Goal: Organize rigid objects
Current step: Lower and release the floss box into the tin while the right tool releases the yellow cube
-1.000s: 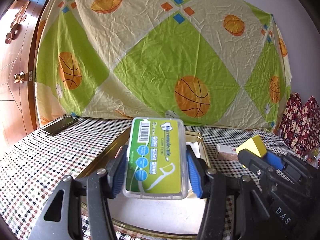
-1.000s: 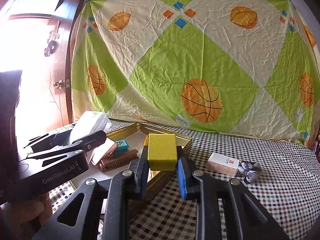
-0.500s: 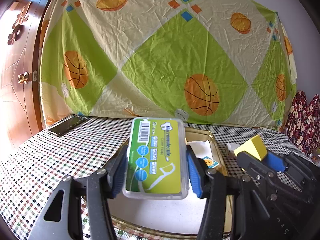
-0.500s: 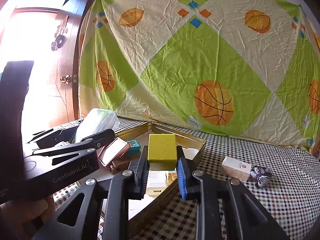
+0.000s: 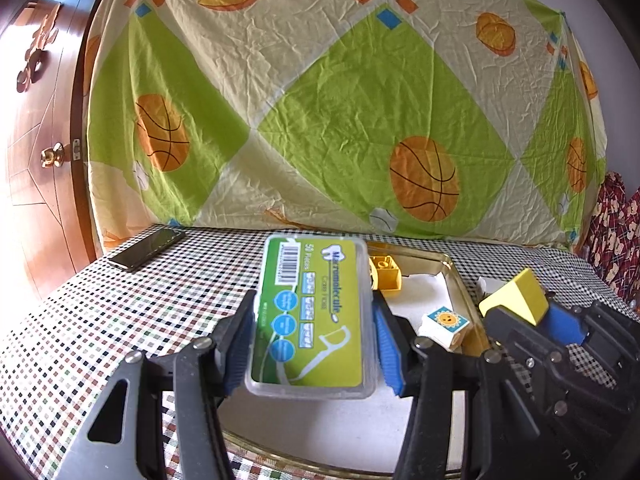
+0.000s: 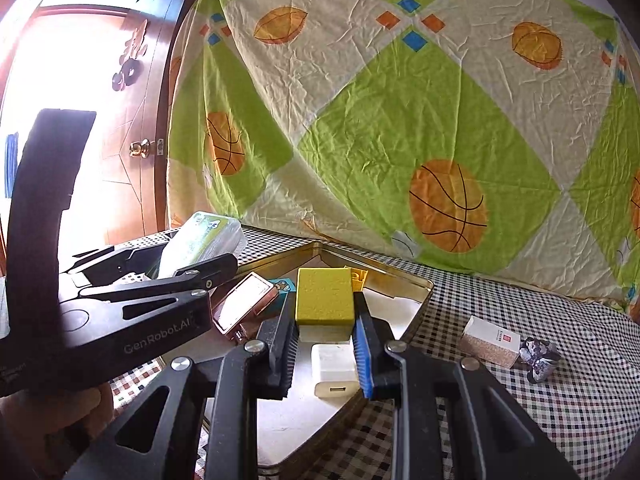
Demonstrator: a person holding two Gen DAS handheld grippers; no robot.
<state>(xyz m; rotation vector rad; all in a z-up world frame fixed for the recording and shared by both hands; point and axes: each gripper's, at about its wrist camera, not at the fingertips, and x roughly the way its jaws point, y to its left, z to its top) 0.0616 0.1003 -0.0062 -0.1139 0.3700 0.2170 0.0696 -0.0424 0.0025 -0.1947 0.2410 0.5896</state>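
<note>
Floss pick box (image 5: pixel 310 316): clear plastic, green label, clamped flat-face-up above the gold tray (image 6: pixel 416 312). Yellow sponge block (image 6: pixel 325 295): held upright over the tray. In the tray: white charger (image 6: pixel 334 370), rose-gold case (image 6: pixel 244 306), yellow brick (image 5: pixel 386 274), sun-print cube (image 5: pixel 445 325).

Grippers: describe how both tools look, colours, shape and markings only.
Both are alike. The left gripper and right gripper have black plastic arms with triangular cut-outs and silver rivets. Their fingers carry ribbed blue pads. In the right wrist view, the left gripper's body reads "GenRobot.AI" in pale letters. No cables or sleeves show.
</note>
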